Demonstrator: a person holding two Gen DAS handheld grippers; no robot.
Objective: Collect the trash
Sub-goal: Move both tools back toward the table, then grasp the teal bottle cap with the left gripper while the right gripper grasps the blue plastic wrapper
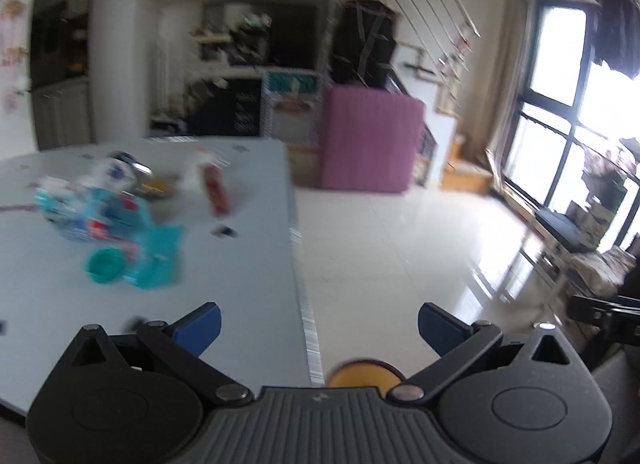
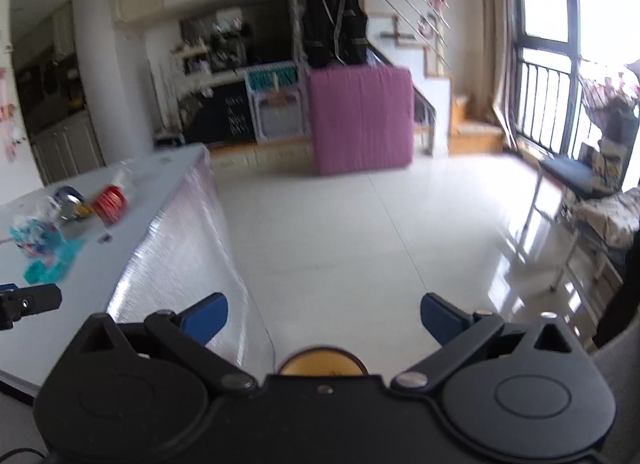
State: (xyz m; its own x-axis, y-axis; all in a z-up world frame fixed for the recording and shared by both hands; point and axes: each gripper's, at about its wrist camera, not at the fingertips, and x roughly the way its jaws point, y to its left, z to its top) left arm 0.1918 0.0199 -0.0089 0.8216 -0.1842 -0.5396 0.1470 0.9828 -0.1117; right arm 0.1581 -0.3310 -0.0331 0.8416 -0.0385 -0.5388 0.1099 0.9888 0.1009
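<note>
Trash lies on a pale grey table [image 1: 240, 264]: a crumpled teal and red wrapper [image 1: 104, 220], a teal cap [image 1: 104, 266], a red packet [image 1: 216, 192], a white scrap [image 1: 192, 174] and a metal can [image 1: 136, 170]. My left gripper [image 1: 319, 330] is open and empty over the table's right edge, short of the trash. My right gripper [image 2: 324, 318] is open and empty, right of the table [image 2: 160, 184], over the floor. The right wrist view shows the wrapper [image 2: 36, 236], red packet [image 2: 110, 204] and the left gripper's finger [image 2: 28, 302].
A white tiled floor [image 1: 400, 248] stretches to the right of the table. A pink folded mattress [image 1: 370, 140] stands at the back near shelves and a staircase. Large windows [image 1: 560, 112] and a bench [image 1: 564, 224] line the right side. Both views are blurred.
</note>
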